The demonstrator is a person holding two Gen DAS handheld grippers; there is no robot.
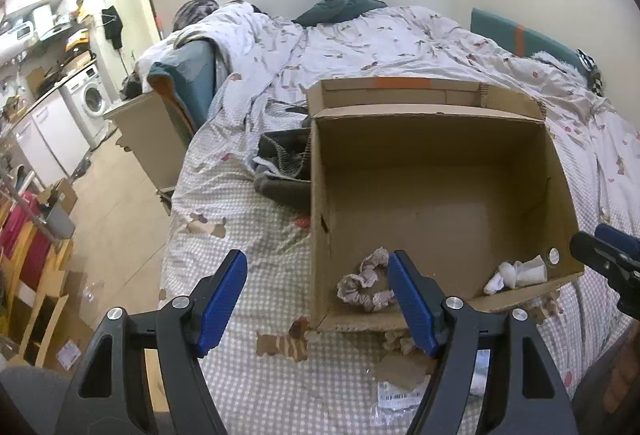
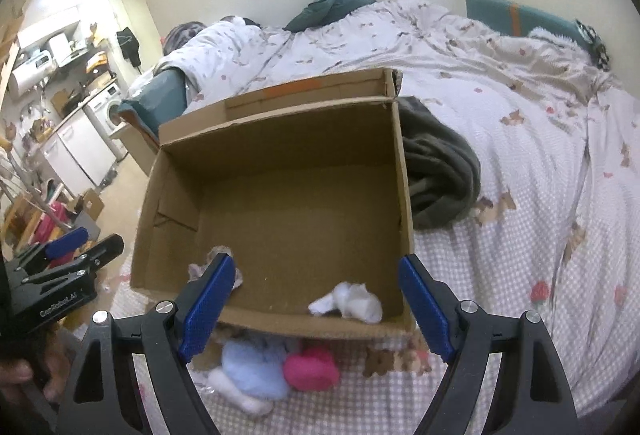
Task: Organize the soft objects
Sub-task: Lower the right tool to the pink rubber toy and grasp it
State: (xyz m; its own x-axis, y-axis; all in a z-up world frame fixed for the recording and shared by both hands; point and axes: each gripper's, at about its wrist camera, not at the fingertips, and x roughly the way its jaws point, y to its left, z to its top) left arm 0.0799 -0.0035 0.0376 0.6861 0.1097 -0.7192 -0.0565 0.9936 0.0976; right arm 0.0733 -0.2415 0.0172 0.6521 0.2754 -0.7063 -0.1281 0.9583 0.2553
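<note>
Two soft items, frilly scrunchie (image 1: 366, 281) and white sock ball (image 2: 352, 301), lie in open brown cardboard box (image 2: 280, 171); pale-blue (image 2: 256, 365), pink (image 2: 312, 367) and white (image 2: 240, 393) bundles remain outside on bed (image 2: 520, 195); left gripper (image 1: 316, 299) and right gripper (image 2: 316, 307) both spread apart, empty.

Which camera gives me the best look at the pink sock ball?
The right wrist view. There the pink sock ball lies on the bed in front of the cardboard box, beside a light blue one, between the open right gripper fingers. The left wrist view doesn't show it at all.

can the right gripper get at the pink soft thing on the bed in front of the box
Probably yes: the right gripper is open and empty, and the pink ball lies uncovered on the bed outside the box's near wall, just below it.
</note>
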